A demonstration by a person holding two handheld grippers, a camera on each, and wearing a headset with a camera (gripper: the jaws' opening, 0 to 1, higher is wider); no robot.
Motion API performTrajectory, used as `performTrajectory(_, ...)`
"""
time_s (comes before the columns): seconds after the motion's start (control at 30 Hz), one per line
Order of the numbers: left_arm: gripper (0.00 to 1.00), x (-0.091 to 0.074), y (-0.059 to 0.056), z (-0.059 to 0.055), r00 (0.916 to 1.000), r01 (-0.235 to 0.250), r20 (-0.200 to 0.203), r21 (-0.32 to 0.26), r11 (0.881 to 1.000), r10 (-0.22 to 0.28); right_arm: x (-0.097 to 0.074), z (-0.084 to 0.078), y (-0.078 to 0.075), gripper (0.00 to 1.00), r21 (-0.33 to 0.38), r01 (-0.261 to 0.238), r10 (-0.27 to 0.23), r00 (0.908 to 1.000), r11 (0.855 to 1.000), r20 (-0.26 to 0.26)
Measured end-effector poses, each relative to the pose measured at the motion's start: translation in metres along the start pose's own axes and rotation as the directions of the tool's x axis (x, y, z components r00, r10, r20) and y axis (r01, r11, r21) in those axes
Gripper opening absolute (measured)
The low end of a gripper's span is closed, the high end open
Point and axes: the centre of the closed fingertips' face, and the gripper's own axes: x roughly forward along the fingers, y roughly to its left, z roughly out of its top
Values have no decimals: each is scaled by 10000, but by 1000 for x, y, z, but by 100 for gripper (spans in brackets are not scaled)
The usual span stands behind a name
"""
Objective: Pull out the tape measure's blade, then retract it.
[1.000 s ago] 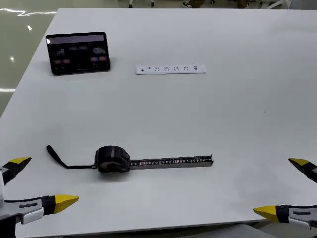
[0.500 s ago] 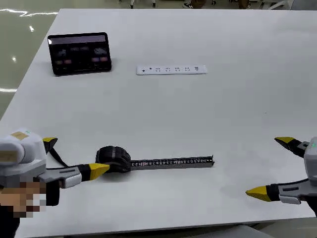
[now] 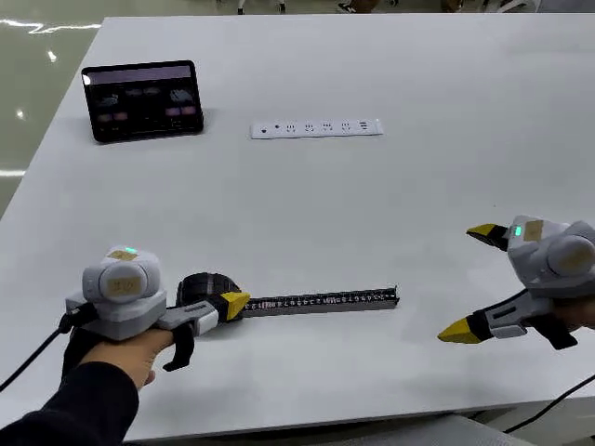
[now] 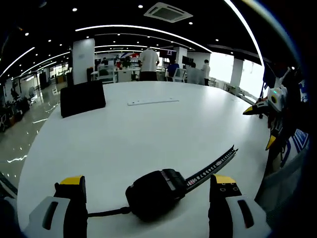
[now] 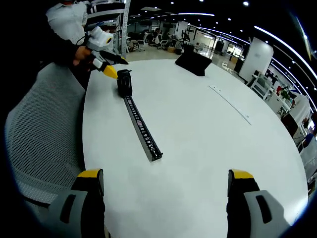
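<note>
Left gripper: jaws spread wide, one on either side of the tape measure, with a gap visible between each yellow tip and the black case in the left gripper view; nothing is pinched. In the head view one yellow tip lies at the near side of the case, just where the blade leaves it.

The tape measure lies flat near the front-left edge of the white table. Its blade is drawn out and rests flat on the table, running rightward to the end hook. A thin black strap leaves the back of the case toward the left jaw.

Right gripper: jaws likewise spread, holding nothing, above the table's front-right part and well apart from the blade's hook end. In the right gripper view the blade stretches away from the open jaws toward the case.

Farther back on the table: a dark tablet, propped at the left, and a white power strip, lying flat near the middle.

A dark-sleeved hand grasps the left gripper's handle.
</note>
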Motion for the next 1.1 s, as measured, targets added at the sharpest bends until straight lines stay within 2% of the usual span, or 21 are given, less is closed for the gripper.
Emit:
performTrajectory(0.07, 100, 6, 1, 1, 9994, -209, 268, -185, 9996, 214, 7, 2, -2, 100, -267, -197, 194, 9997, 9994, -122)
performTrajectory(0.13, 100, 11, 1, 0, 9975, -387, 560, -630, 9973, 422, 13, 5, -3, 100, -439, -350, 342, 9992, 9984, -184)
performTrajectory(0.2, 100, 18, -2, -7, 9954, -421, 852, -91, 9991, 428, 21, 12, -3, 100, -779, -580, 571, 9983, 9953, -135)
performTrajectory(0.27, 100, 23, -6, -14, 9965, -384, 741, -180, 9991, 396, 29, 16, -2, 98, -962, -850, 831, 9963, 9917, -227)
performTrajectory(0.37, 100, 26, -11, -15, 9952, -397, 890, -231, 9989, 416, 40, 19, -1, 96, -1252, -1240, 1184, 9917, 9844, -508)
performTrajectory(0.43, 100, 28, -9, -18, 9936, -698, 876, -149, 9975, 708, 49, 20, 1, 94, -1443, -1463, 1381, 9882, 9787, -655)
performTrajectory(0.57, 100, 28, -5, -19, 9901, -867, 1031, -833, 9927, 951, 65, 17, 6, 87, -1881, -2009, 1829, 9771, 9614, -1092)
performTrajectory(0.63, 100, 28, -4, -21, 9904, -881, 983, -888, 9921, 968, 70, 14, 8, 82, -1975, -2210, 1991, 9720, 9551, -1251)
performTrajectory(0.67, 100, 28, -3, -21, 9900, -906, 993, -937, 9915, 998, 73, 10, 10, 80, -2111, -2412, 2136, 9661, 9472, -1452)
performTrajectory(0.77, 99, 28, -3, -20, 9884, -845, 1163, -1135, 9899, 977, 82, -3, 10, 63, -2397, -2731, 2312, 9544, 9316, -1890)
performTrajectory(0.83, 94, 28, -3, -20, 9887, -801, 1180, -1085, 9909, 928, 86, -11, 14, 52, -2645, -3080, 2500, 9403, 9139, -2310)
performTrajectory(0.93, 89, 29, -5, -20, 9887, -730, 1221, -1142, 9908, 869, 89, -11, 14, 43, -2354, -3172, 2647, 9367, 9187, -2291)
performTrajectory(1.03, 88, 29, -6, -20, 9889, -712, 1222, -1129, 9911, 849, 90, -8, 16, 28, -2270, -3219, 2719, 9355, 9192, -2257)
performTrajectory(1.1, 88, 29, -6, -20, 9891, -703, 1205, -1165, 9907, 843, 90, -9, 20, 13, -2065, -3439, 2933, 9254, 9160, -2400)
